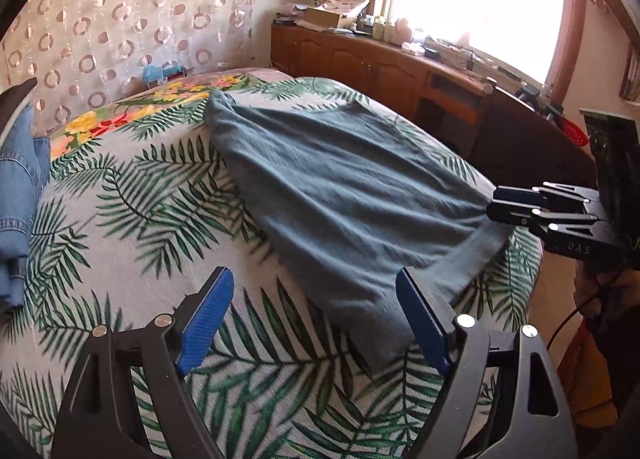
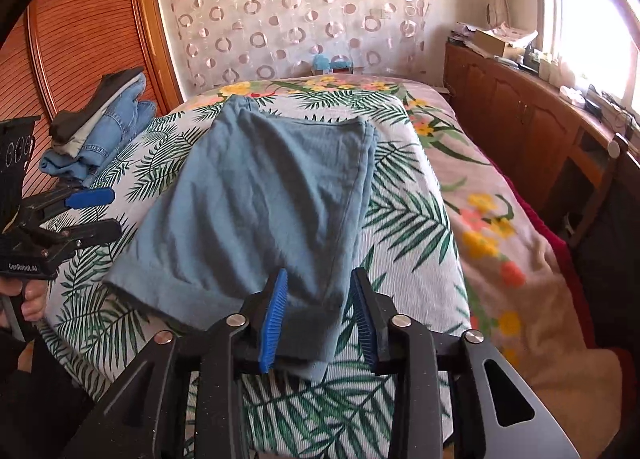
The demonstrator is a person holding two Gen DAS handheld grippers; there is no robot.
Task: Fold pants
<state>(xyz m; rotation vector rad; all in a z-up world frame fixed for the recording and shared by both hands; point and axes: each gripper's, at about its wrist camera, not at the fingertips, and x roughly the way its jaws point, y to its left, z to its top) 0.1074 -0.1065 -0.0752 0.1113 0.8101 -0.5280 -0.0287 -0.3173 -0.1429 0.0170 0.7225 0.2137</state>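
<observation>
Grey-blue pants lie folded flat on a bed with a palm-leaf sheet. The waist end is far, the hems near. My right gripper straddles the near right hem corner; its blue pads stand apart, with a gap between the cloth and the right pad. My left gripper is open wide low over the sheet at the near left of the pants. Its right finger overlaps the hem edge and nothing is gripped.
A stack of folded jeans and dark clothes sits on the bed's left side. A flowered blanket covers the right side. A wooden cabinet with clutter runs under the window. A patterned curtain hangs behind the bed.
</observation>
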